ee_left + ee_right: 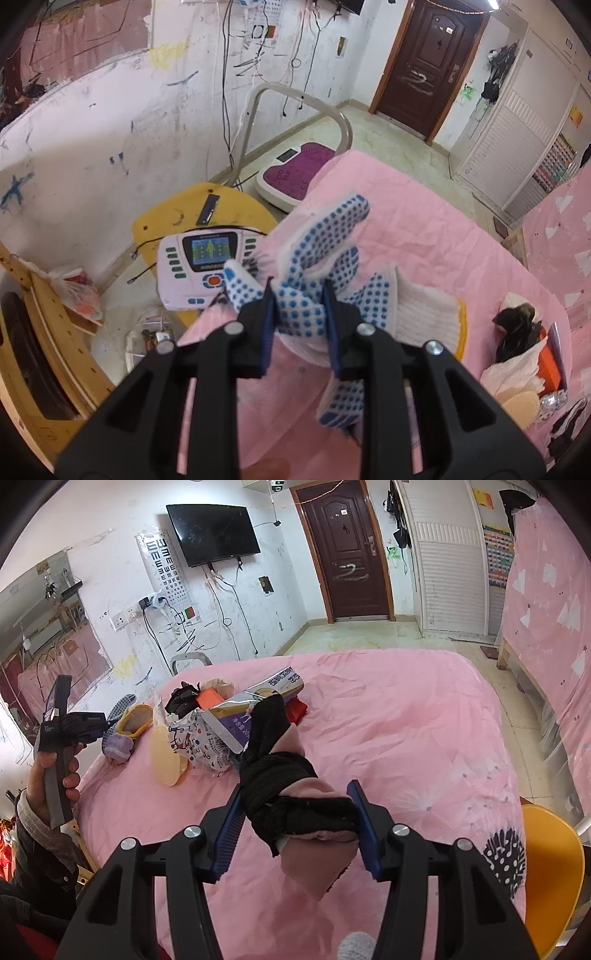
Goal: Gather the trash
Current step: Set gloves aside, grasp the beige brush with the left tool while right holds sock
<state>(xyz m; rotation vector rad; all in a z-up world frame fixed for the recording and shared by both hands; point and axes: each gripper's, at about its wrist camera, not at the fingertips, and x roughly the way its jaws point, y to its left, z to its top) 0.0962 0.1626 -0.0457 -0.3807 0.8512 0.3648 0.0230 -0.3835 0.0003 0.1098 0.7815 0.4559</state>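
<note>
Dotted gloves (314, 291) are being clamped by the left gripper (300, 314); only the right view shows a black strap (291, 805) being pinched by the right gripper (295, 827) over the bed's (406, 738) near edge.

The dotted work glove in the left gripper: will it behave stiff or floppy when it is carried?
Probably floppy: the glove is knit fabric, and its fingers splay and droop on both sides of the left gripper. Its blue rubber dots likely give grip, so slipping seems unlikely. It looks light, not fragile.
</note>
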